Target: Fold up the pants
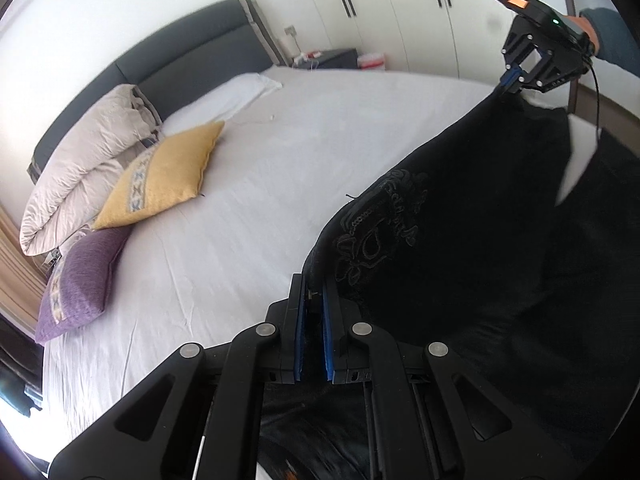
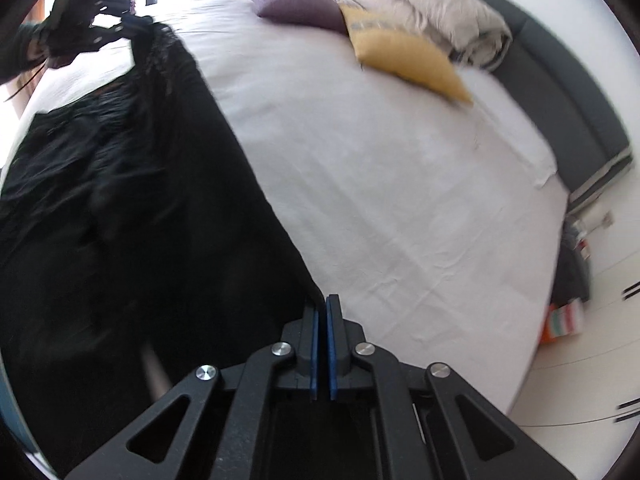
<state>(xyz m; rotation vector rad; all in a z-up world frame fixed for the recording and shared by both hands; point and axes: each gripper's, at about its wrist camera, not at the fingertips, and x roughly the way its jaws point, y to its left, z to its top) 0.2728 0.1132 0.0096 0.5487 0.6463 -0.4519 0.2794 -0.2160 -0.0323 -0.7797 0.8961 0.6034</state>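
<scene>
Black pants [image 1: 460, 220] with an embroidered pattern hang stretched between my two grippers above the white bed [image 1: 248, 208]. My left gripper [image 1: 314, 300] is shut on one end of the pants. My right gripper [image 2: 322, 312] is shut on the other end of the pants [image 2: 120, 184]. In the left wrist view the right gripper [image 1: 514, 82] shows at the top right, pinching the fabric. In the right wrist view the left gripper [image 2: 132, 24] shows at the top left, blurred, holding the fabric.
A yellow cushion [image 1: 164, 176], a purple cushion [image 1: 80, 284] and a folded grey duvet [image 1: 88, 152] lie by the dark headboard [image 1: 180, 52]. A white pillow [image 1: 232, 96] lies flat. White wardrobes [image 1: 400, 12] and a nightstand [image 1: 336, 58] stand beyond the bed.
</scene>
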